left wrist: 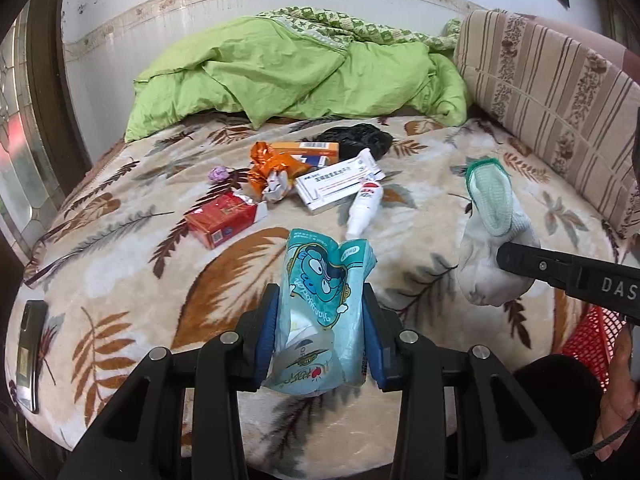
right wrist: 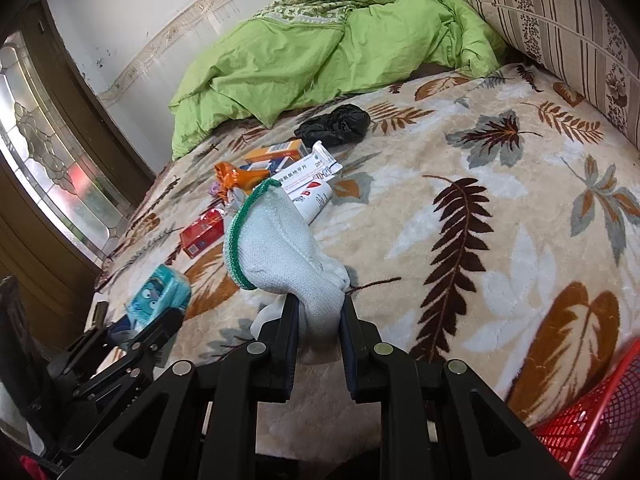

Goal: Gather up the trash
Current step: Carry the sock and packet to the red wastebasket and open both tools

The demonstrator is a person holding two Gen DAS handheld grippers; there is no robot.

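Holding both loads above bed [left wrist: 120, 272]: L tongs [left wrist: 320, 340] clamp blue packet [left wrist: 324, 296], R tongs [right wrist: 319, 322] clamp white sock [right wrist: 288, 248]; red basket [right wrist: 592, 420] lies nearer R, lower-right.

boxes [left wrist: 338, 184] mid-bed [left wrist: 440, 184] | quilt [left wrist: 288, 72] behind | phone [left wrist: 30, 354] left edge | basket [right wrist: 592, 428] right

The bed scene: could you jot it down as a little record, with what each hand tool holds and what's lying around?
left gripper: shut on blue cartoon packet
right gripper: shut on white sock
still on blanket: red box, orange wrapper, white medicine box, white bottle, black bag
bin: red mesh basket, lower right
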